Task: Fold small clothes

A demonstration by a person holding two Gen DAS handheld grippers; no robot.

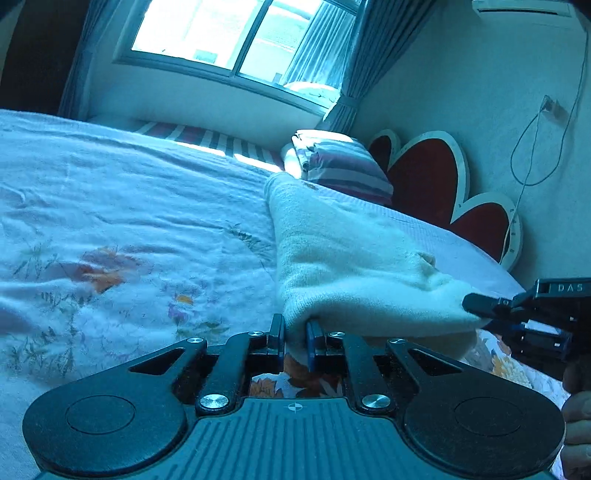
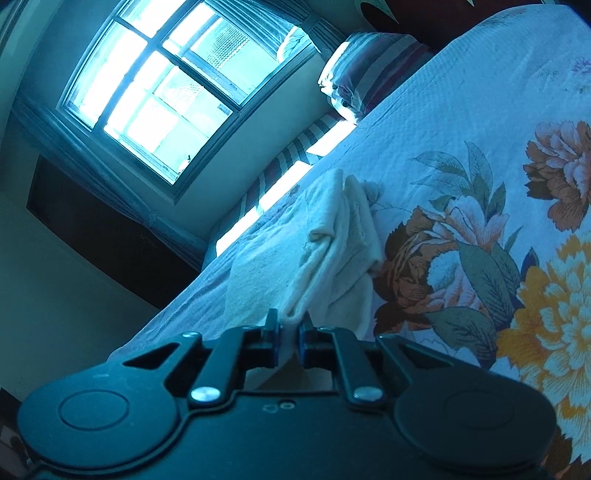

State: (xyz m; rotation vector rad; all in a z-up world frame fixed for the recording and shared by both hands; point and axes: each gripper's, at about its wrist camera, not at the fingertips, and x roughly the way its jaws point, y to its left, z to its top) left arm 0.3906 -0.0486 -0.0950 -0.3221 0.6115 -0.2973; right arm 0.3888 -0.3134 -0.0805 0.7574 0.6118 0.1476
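Observation:
A small cream-white garment [image 1: 351, 258] lies on the floral bedspread [image 1: 110, 221], its near edge lifted. My left gripper [image 1: 295, 328] is shut on the garment's near left corner. My right gripper [image 1: 476, 306] enters the left wrist view from the right and pinches the garment's near right corner. In the right wrist view the right gripper [image 2: 290, 325] is shut on a folded edge of the garment [image 2: 332, 251], which drapes away over the bedspread [image 2: 480, 184].
A striped pillow [image 1: 343, 166] and a red heart-shaped headboard [image 1: 424, 177] stand at the bed's far end. A window [image 1: 236, 33] with curtains is beyond the bed. A cable [image 1: 532, 147] hangs on the right wall.

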